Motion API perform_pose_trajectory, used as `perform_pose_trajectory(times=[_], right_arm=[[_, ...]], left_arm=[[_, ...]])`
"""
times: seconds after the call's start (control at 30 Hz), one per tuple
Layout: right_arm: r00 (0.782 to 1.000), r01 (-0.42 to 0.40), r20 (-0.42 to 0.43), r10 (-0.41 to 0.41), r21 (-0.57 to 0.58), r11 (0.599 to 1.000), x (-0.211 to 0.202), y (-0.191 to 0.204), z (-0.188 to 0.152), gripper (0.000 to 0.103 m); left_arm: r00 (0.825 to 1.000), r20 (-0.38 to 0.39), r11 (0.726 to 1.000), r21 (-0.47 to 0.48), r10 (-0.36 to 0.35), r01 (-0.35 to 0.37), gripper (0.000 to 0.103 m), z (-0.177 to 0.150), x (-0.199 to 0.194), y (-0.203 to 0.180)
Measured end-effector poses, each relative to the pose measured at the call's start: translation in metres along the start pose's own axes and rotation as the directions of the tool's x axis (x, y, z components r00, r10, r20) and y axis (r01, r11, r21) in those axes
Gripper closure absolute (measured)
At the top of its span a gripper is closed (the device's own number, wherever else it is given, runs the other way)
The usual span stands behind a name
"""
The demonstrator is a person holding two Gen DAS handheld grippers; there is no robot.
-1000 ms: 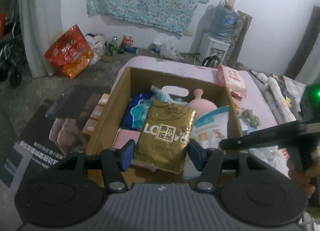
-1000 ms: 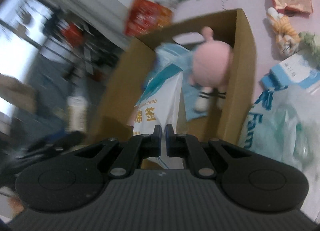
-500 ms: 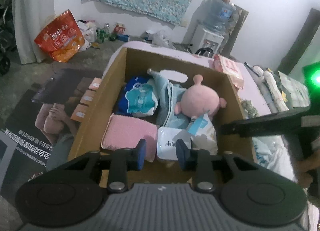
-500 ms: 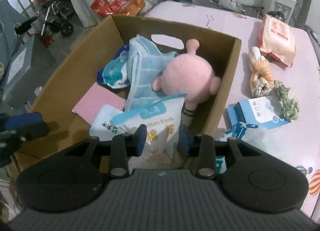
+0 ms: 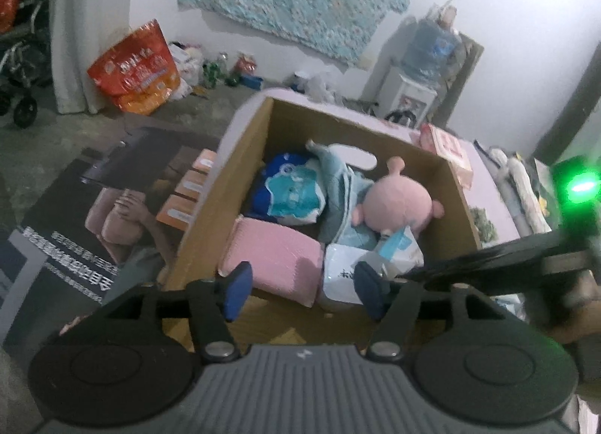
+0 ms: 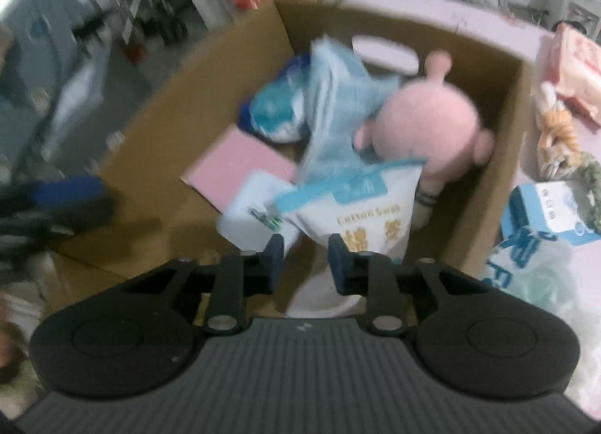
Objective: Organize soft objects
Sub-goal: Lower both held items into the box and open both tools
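Pink table [image 6: 443,13] | bag [image 6: 370,216] reads "Cotton Swab" | left hand-held gripper [image 5: 302,293] wide | right hand-held gripper [image 6: 305,263] narrowly parted, empty

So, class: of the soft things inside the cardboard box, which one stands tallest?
The round pink plush toy, propped against the far right corner of the cardboard box. The pink towel lies flat and the cotton swab bag leans lower, below it.

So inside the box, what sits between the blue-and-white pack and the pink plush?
A light blue cloth lies between the blue-and-white pack and the pink plush inside the cardboard box, overlapping the plush; both wrist views show it.
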State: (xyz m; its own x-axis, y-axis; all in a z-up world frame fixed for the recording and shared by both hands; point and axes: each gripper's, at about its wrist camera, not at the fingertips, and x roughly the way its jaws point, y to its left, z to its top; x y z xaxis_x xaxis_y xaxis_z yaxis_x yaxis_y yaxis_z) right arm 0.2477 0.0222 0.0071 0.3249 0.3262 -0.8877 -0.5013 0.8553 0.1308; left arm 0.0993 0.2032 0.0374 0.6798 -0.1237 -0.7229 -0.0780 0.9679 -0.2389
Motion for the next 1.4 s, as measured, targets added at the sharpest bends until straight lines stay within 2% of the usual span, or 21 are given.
perform_pose_trajectory(times=[0.1,0.23,0.33,0.4,0.53,0.63,0.7,0.87,0.93,0.97,1.0,1.1,1.23,1.33,1.4], right_arm=[[0.997,0.054,-0.057,-0.054,-0.002,0.999,0.025,-0.001,0.007,0.09],[0.994,0.069,-0.09,-0.067,0.028,0.997,0.037,-0.001,0.016,0.09],[0.995,0.017,-0.104,-0.006,0.108,0.994,0.034,-0.008,0.017,0.086],[0.996,-0.012,-0.091,0.023,0.113,0.994,0.023,-0.007,0.013,0.085],[0.99,-0.111,-0.072,0.117,0.082,0.99,-0.009,0.011,-0.003,0.052],[0.975,-0.181,-0.12,0.185,0.046,0.982,-0.013,0.033,-0.013,0.047],[0.96,-0.214,-0.178,0.217,0.033,0.976,-0.001,0.05,-0.016,0.044],[0.933,-0.177,-0.32,0.165,-0.01,0.984,0.057,0.076,-0.014,0.044],[0.911,-0.173,-0.379,0.16,0.0,0.985,0.078,0.076,-0.017,0.056],[0.898,-0.201,-0.394,0.196,0.029,0.979,0.084,0.076,-0.018,0.056],[0.894,-0.219,-0.394,0.215,0.034,0.975,0.084,0.078,-0.016,0.063],[0.908,-0.221,-0.359,0.216,0.029,0.975,0.081,0.087,-0.011,0.064],[0.905,-0.246,-0.317,0.284,0.156,0.957,0.091,0.084,-0.006,0.064],[0.91,-0.271,-0.263,0.32,0.206,0.94,0.092,0.086,-0.002,0.062],[0.889,-0.313,-0.266,0.373,0.243,0.918,0.095,0.088,-0.002,0.06]], left_arm=[[0.999,0.039,1.0,0.003,0.02,-0.02,0.031,-0.003,-0.014,0.003],[0.997,0.063,0.999,0.003,0.038,-0.038,0.028,-0.008,-0.024,0.008],[0.995,0.085,0.998,0.004,0.057,-0.058,0.022,-0.013,-0.033,0.013],[0.992,0.104,0.997,0.003,0.078,-0.079,0.019,-0.017,-0.04,0.017],[0.981,0.152,0.993,-0.014,0.12,-0.119,0.013,-0.026,-0.06,0.027],[0.97,0.191,0.988,-0.049,0.151,-0.144,0.011,-0.032,-0.075,0.039],[0.964,0.202,0.984,-0.077,0.171,-0.159,0.011,-0.038,-0.082,0.046],[0.962,0.192,0.975,-0.148,0.195,-0.168,0.011,-0.055,-0.093,0.067],[0.961,0.18,0.969,-0.166,0.21,-0.181,0.011,-0.062,-0.096,0.074],[0.96,0.172,0.965,-0.178,0.222,-0.192,0.011,-0.067,-0.097,0.079],[0.958,0.167,0.962,-0.187,0.231,-0.2,0.011,-0.07,-0.098,0.082],[0.954,0.157,0.951,-0.22,0.254,-0.217,0.011,-0.08,-0.1,0.092],[0.955,0.138,0.941,-0.259,0.261,-0.22,0.011,-0.087,-0.1,0.102],[0.954,0.127,0.937,-0.261,0.273,-0.233,0.011,-0.09,-0.1,0.104],[0.952,0.125,0.935,-0.26,0.281,-0.242,0.011,-0.092,-0.101,0.103]])
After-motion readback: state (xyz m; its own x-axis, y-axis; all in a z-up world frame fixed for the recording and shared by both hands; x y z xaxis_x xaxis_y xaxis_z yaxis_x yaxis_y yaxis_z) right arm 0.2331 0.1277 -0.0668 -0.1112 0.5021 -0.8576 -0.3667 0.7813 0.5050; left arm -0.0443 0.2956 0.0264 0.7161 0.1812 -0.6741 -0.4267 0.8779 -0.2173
